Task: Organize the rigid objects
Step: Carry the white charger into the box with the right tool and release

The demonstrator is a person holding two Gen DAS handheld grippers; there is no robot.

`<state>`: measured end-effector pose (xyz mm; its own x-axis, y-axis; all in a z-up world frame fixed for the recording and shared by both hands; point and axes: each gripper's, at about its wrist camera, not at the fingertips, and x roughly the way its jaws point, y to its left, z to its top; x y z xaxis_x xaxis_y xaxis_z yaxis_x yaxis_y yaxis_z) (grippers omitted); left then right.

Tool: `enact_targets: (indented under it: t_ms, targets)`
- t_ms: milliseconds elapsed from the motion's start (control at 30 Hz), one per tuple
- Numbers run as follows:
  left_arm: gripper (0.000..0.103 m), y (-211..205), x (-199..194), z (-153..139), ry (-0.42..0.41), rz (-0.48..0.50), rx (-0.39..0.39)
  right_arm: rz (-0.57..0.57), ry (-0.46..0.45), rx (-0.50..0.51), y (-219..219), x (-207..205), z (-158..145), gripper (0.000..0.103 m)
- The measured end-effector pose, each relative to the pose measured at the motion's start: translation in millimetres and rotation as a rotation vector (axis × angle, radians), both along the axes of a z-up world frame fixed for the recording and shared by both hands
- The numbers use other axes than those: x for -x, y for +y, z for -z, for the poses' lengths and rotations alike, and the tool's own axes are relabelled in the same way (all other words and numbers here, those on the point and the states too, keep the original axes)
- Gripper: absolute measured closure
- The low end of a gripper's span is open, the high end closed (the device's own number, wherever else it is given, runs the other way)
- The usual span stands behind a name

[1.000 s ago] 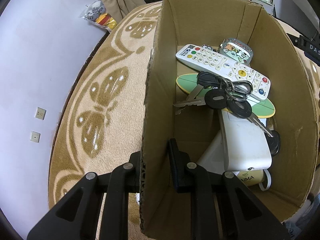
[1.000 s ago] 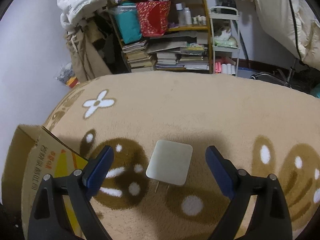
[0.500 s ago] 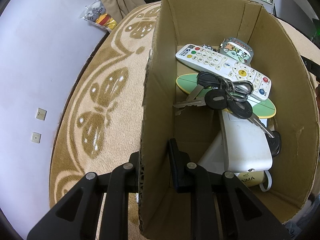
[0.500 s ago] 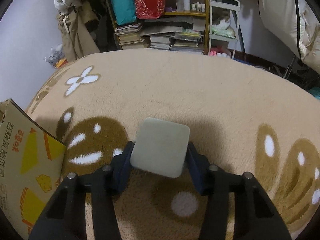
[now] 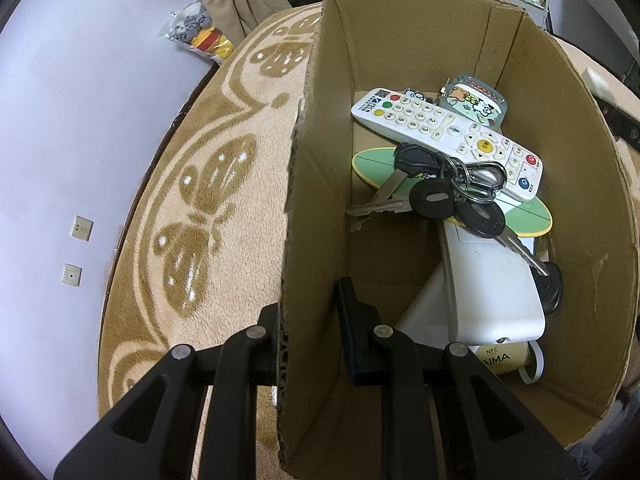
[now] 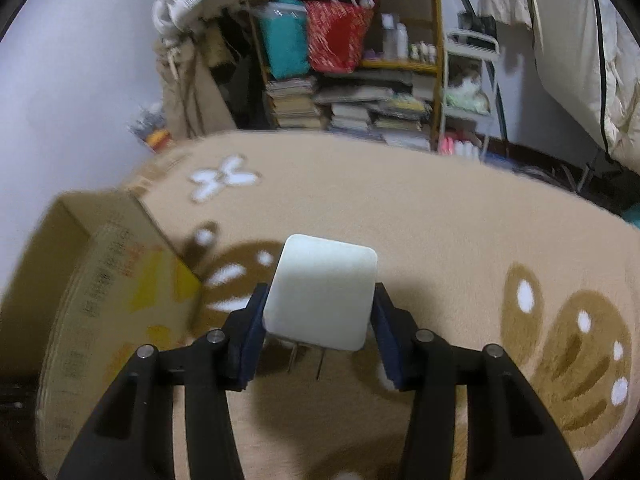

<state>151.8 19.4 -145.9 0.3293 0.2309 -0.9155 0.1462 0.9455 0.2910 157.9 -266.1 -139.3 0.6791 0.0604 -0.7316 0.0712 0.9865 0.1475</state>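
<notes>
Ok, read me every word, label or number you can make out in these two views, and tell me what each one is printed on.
"NFC" and "AIMA": on the yellow tag in the cardboard box.
Remote control: a small logo by its top corner and button markings, too small to read.
Cartoon card: lettering along its top edge, not legible.
Box outer wall, right wrist view: printed characters, blurred.
White charger in the right gripper: no text visible.
</notes>
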Motion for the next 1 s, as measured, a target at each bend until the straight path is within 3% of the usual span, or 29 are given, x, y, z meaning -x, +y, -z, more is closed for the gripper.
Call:
enact_targets:
  t_ms: [267,467,667,1000]
  targets:
    - [0.084,0.3,0.3,0.0,-0.001,0.002,-0.003,-0.105,-0.139,-0.025,33.5,14.2,-60.4,0.05]
    - [0.084,0.5,0.2,0.1,-0.001,0.002,-0.003,-0.192,-0.174,-0.044,66.6,25.5,-80.4,0.05]
    - [0.084,0.6,0.3,0.1,-0.001,0.003,-0.003,-0.273,-0.16,-0.049,96.2,33.0,-78.7,0.05]
    - [0.084,1.7,-0.4,0.3,0.001,0.0,0.005,-0.368,-0.088,-0.021,128.1,33.6,-51.6,0.05]
